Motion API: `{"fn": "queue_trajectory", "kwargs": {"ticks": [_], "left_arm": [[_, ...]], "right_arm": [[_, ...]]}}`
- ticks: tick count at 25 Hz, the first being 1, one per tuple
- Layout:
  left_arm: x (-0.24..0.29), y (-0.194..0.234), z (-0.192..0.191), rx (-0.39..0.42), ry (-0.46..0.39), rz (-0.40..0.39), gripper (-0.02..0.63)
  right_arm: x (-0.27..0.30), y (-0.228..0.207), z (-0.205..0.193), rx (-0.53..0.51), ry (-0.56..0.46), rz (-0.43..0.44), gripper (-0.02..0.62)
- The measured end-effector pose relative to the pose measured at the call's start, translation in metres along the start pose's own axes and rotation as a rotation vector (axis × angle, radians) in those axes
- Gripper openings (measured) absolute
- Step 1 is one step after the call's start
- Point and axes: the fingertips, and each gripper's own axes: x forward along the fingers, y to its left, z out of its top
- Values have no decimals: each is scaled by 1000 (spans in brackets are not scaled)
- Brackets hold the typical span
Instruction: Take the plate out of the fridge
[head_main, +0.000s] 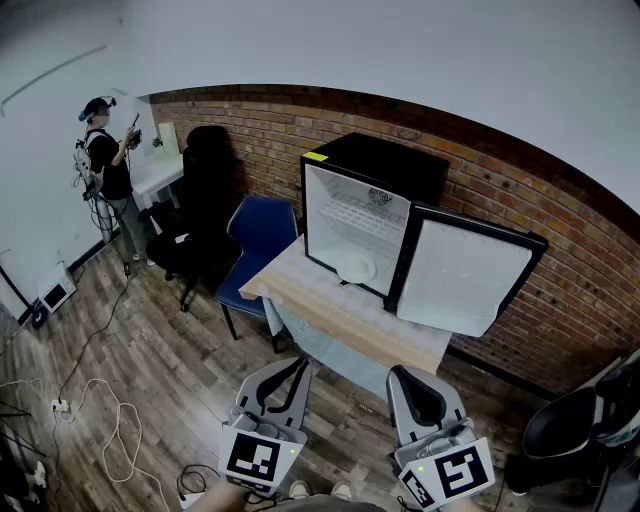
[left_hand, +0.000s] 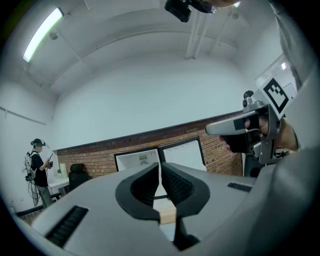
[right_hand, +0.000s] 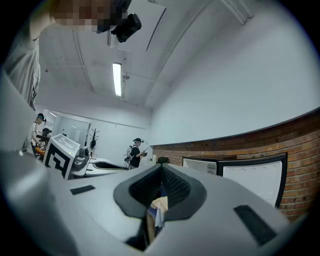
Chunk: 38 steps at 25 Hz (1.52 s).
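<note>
A: Item one, nearest you?
B: Your left gripper and your right gripper, both clenched on nothing, short of the desk.
A: Item two?
B: Desk, wooden top, carrying the fridge; its door stands open to your right.
A: The plate?
B: White, on the fridge floor near the front, under the wire shelf.
A: Furthest?
B: Blue chair, then a person at the far wall

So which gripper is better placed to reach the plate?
Probably the left gripper: it lines up with the fridge holding the plate; the right gripper is on the open door side.
</note>
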Motion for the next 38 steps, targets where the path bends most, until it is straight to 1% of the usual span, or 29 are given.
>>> {"fn": "queue_trajectory", "kwargs": {"ticks": [2, 6, 10, 15, 17, 24, 27, 31, 38], "left_arm": [[3, -1, 1, 17, -10, -8, 29], [4, -5, 2, -8, -4, -10, 29], [5, -11, 2, 24, -19, -25, 29], [4, -17, 1, -19, 2, -21, 29], [4, -20, 1, -35, 7, -14, 29], [10, -33, -1, -29, 17, 11, 29], [11, -39, -2, -8, 9, 18, 29], [13, -46, 0, -25, 10, 43, 29], [12, -55, -1, -18, 26, 56, 29]], "right_arm": [[1, -2, 1, 4, -4, -2, 31], [-1, -3, 1, 9, -9, -1, 31], [-4, -6, 0, 14, -10, 0, 31], [-9, -10, -2, 18, -15, 9, 31], [-11, -12, -3, 18, -15, 14, 31], [-20, -25, -13, 31, -7, 36, 31], [-23, -27, -19, 33, 1, 51, 31], [-27, -33, -25, 34, 7, 67, 31], [-33, -41, -29, 54, 5, 78, 31]]}}
